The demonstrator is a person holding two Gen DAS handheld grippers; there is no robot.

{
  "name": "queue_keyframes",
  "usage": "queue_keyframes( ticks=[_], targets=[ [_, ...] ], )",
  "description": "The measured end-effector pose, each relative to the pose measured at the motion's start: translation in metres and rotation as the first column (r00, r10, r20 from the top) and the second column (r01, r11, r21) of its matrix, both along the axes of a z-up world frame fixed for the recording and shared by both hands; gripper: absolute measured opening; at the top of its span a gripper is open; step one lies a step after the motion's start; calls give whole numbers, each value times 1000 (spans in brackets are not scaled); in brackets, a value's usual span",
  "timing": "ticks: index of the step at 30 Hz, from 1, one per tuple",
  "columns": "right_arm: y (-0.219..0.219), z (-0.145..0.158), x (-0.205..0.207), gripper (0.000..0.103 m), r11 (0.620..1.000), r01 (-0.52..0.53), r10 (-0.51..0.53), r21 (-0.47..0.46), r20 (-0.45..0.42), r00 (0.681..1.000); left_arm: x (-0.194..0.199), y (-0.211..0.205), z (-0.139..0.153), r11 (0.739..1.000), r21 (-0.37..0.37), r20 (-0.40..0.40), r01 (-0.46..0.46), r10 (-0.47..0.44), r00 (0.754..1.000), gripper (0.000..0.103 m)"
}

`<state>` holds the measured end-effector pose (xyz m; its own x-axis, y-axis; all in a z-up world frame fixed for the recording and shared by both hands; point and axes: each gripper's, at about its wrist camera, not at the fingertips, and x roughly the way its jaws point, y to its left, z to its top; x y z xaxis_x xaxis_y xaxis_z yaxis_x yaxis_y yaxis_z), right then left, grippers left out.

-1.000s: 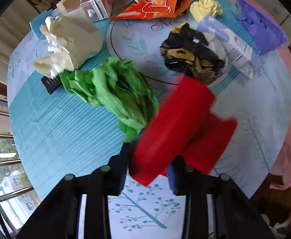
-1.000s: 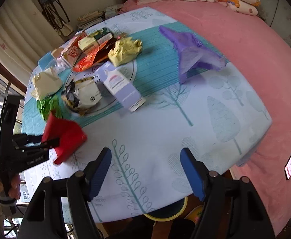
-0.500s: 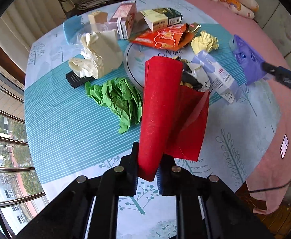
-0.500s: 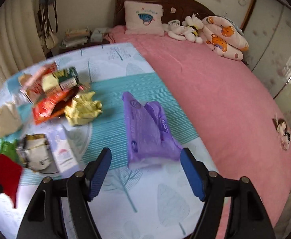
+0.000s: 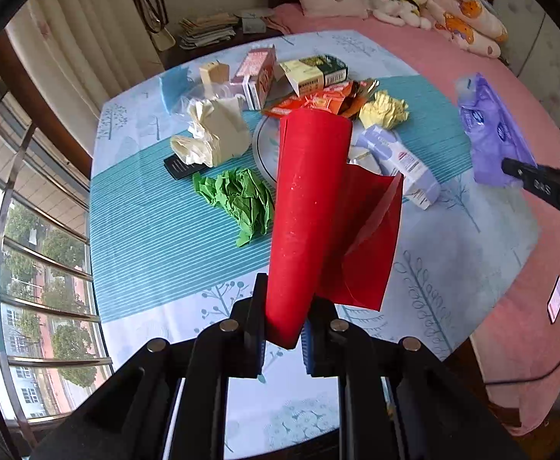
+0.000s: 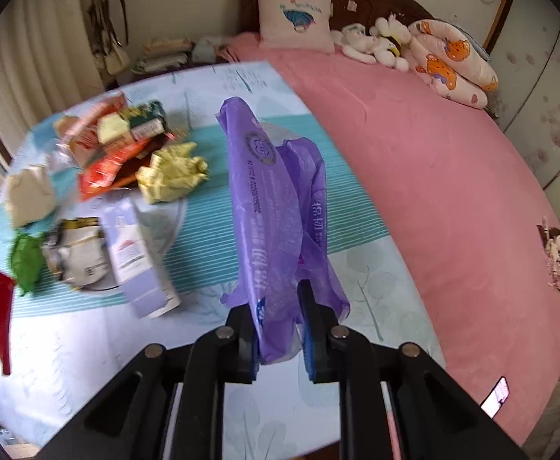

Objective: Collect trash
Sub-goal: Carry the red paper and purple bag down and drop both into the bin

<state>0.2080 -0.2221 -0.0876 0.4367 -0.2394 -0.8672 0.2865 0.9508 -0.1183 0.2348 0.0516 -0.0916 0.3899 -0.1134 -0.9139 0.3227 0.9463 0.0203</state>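
My left gripper [image 5: 283, 331] is shut on a rolled red sheet of paper [image 5: 310, 207] and holds it up above the round table [image 5: 145, 237]. My right gripper [image 6: 281, 339] is shut on a purple plastic bag [image 6: 272, 207] that lies stretched over the table's right side; the bag also shows in the left wrist view [image 5: 490, 134]. Loose trash lies on the table: a crumpled green paper [image 5: 241, 195], a yellow paper ball [image 5: 383, 109], a cream paper wad [image 5: 218, 134], a lilac carton [image 5: 398, 161] and an orange wrapper [image 5: 314, 101].
Several small boxes [image 5: 310, 73] stand at the table's far side, with a black card [image 5: 182, 168] by the cream wad. A pink bed [image 6: 452, 176] with soft toys lies to the right. A window with bars [image 5: 19, 268] is to the left.
My right gripper moved up to the purple bag and shut on it. My left gripper lifted the red sheet higher and pulled back from the trash pile.
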Motion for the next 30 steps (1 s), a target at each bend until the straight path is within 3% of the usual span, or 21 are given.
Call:
queue_keyframes(
  ticks=[4,8,14,17,22,26,30],
  targets=[
    [1,39,-45,16,990,-83,73,114,89,993,-35,-1,23,995,-34,35,-94,96,995,12],
    [8,65,-96,15,944,-243,215,224,143,966,-85,-10,43,981,-65,77,-185,189,979,12],
    [14,70,-172,15,833,-484,453,267,172,875,-179,-37,46,950,-88,107,-301,309,945,12],
    [16,49,-193,15,793,-525,516,309,119,848,-214,-53,30,941,-57,67,-334,338,939,12],
    [13,8,-221,15,757,-513,557,405,10,830,-248,-64,-3,940,7,-13,-342,342,940,13],
    [25,-35,-240,16,761,-494,569,421,-68,819,-260,-69,-47,941,50,-98,-333,337,937,13],
    [32,-102,-251,16,784,-420,543,457,-177,821,-264,-75,-111,945,93,-177,-314,326,928,13]
  ],
)
